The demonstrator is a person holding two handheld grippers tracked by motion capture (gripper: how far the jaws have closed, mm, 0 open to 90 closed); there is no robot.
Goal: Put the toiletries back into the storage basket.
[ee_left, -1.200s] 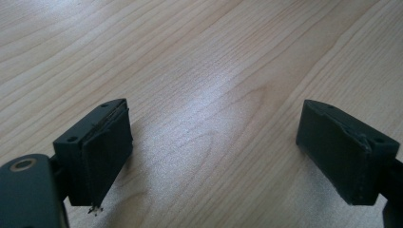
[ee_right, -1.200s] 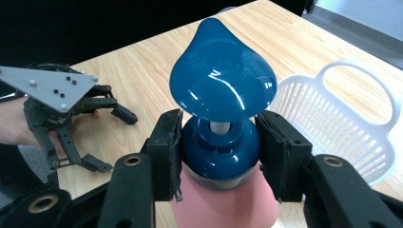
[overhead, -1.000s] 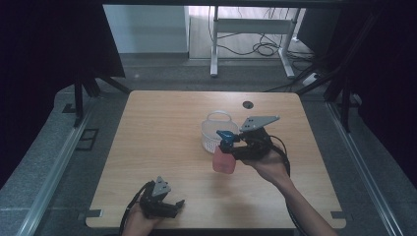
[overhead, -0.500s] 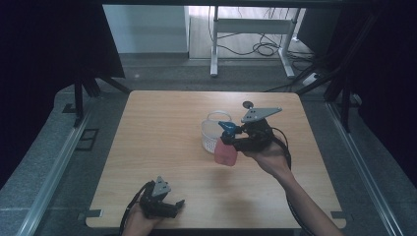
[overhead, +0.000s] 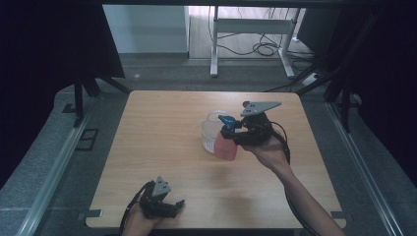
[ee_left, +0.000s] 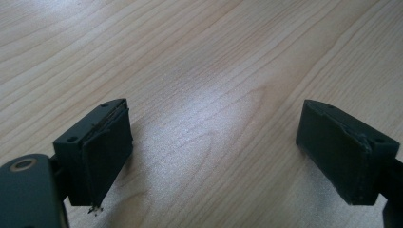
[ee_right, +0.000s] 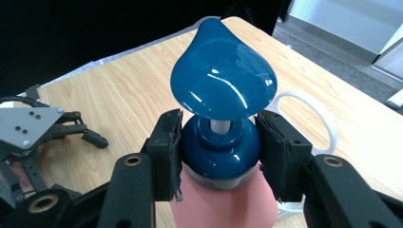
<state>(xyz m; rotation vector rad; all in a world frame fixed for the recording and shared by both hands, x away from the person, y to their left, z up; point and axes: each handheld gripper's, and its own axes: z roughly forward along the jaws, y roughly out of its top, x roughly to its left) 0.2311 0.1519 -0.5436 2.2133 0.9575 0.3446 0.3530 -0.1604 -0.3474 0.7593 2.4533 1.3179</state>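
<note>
The black two-jaw right gripper [ee_right: 218, 159] has thick square pads, brass-coloured rings on its arms and a grey three-cornered plate on top. The black two-jaw left gripper [ee_left: 216, 152] has flat, worn pads and a grey plate too. A black cable trails from each. The forearms are bare.

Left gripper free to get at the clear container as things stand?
Probably yes: the left gripper sits open at the near edge with bare table up to the clear container; the right gripper holds the pink pump bottle beside it.
</note>
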